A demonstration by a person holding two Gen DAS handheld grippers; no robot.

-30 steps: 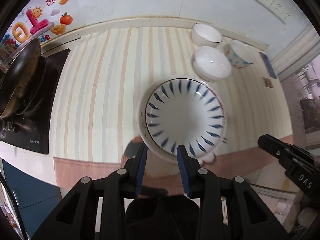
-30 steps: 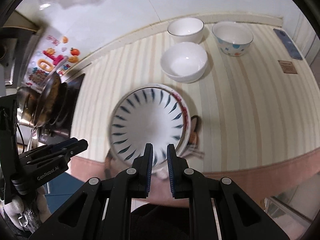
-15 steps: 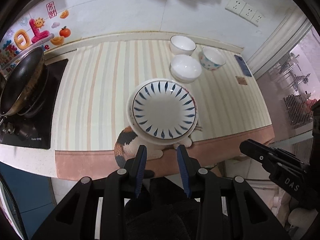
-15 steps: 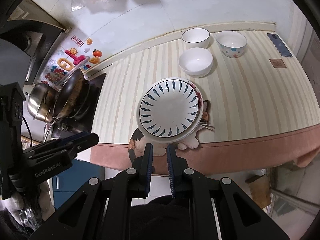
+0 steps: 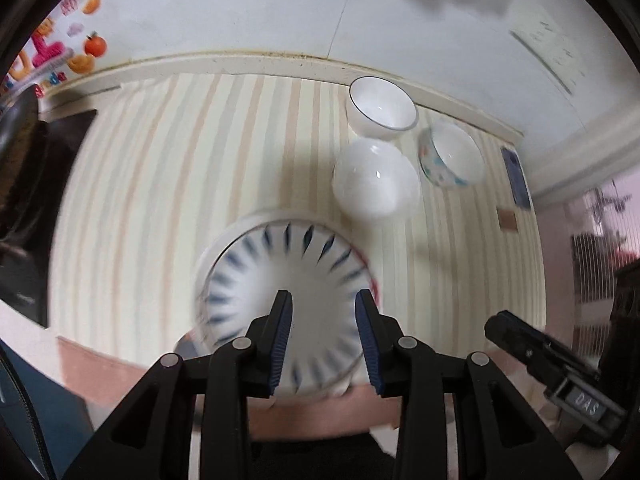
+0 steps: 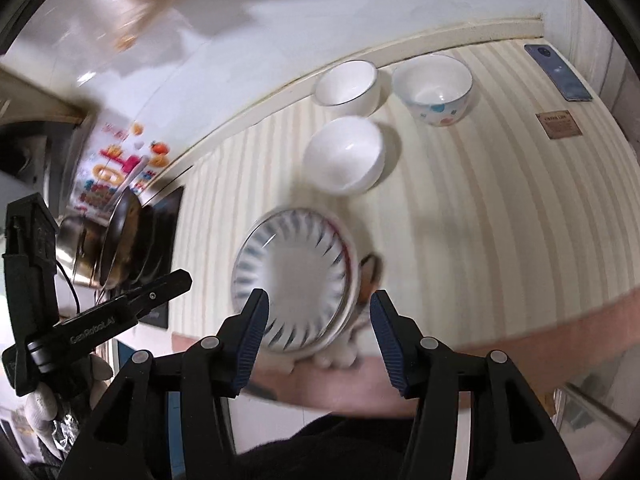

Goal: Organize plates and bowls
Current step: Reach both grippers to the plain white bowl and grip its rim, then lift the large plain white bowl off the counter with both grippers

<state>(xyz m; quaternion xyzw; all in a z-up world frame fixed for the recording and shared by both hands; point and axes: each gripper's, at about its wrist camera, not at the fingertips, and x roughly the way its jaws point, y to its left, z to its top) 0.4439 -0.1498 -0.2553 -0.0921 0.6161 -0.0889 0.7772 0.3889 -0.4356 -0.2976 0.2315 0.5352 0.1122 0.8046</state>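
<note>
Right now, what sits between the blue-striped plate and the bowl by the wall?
A plain white bowl sits between the plate and the wall-side bowl, in both views.

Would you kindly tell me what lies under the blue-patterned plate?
Under the plate sits another, red-trimmed plate, on a cat-shaped mat. How many plates are stacked stays hidden.

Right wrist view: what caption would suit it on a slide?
Open right tool above a blue-patterned plate, three bowls behind.
</note>
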